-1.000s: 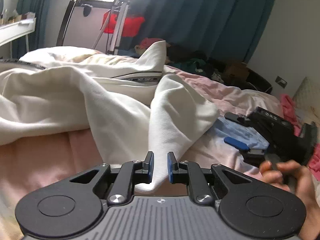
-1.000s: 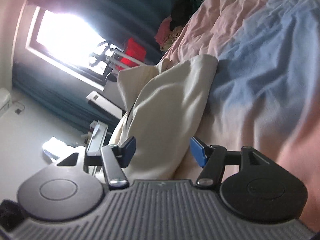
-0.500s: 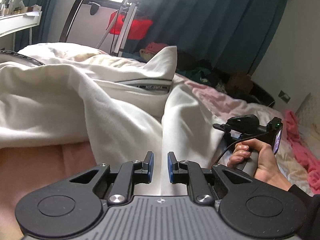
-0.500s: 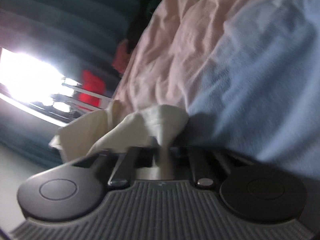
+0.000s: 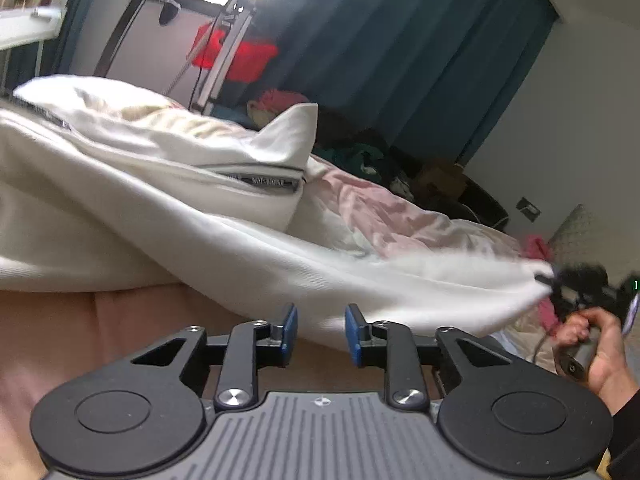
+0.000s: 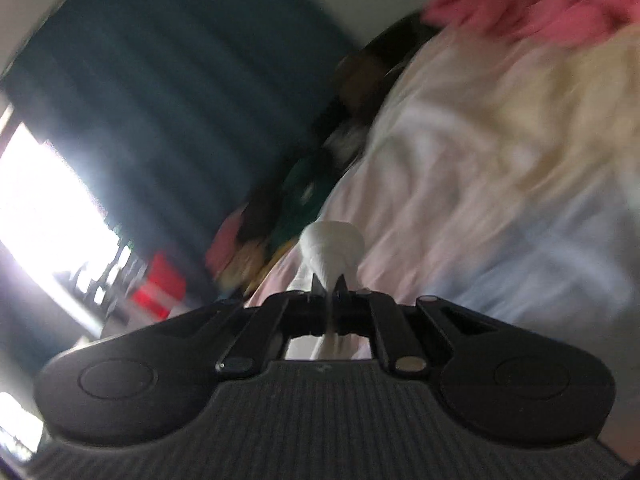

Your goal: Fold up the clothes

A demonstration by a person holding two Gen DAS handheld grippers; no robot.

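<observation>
With the right gripper (image 6: pixel 327 285) clamped on a corner of the white garment (image 5: pixel 168 216) and stretching it across the pink bedsheet (image 5: pixel 392 212), the left gripper (image 5: pixel 317 334), fingers apart and empty, should pinch the near hem and pull taut.

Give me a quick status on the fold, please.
Left tongs open, empty. Right tongs shut on sleeve, pulling it taut. Nothing blocking.
</observation>
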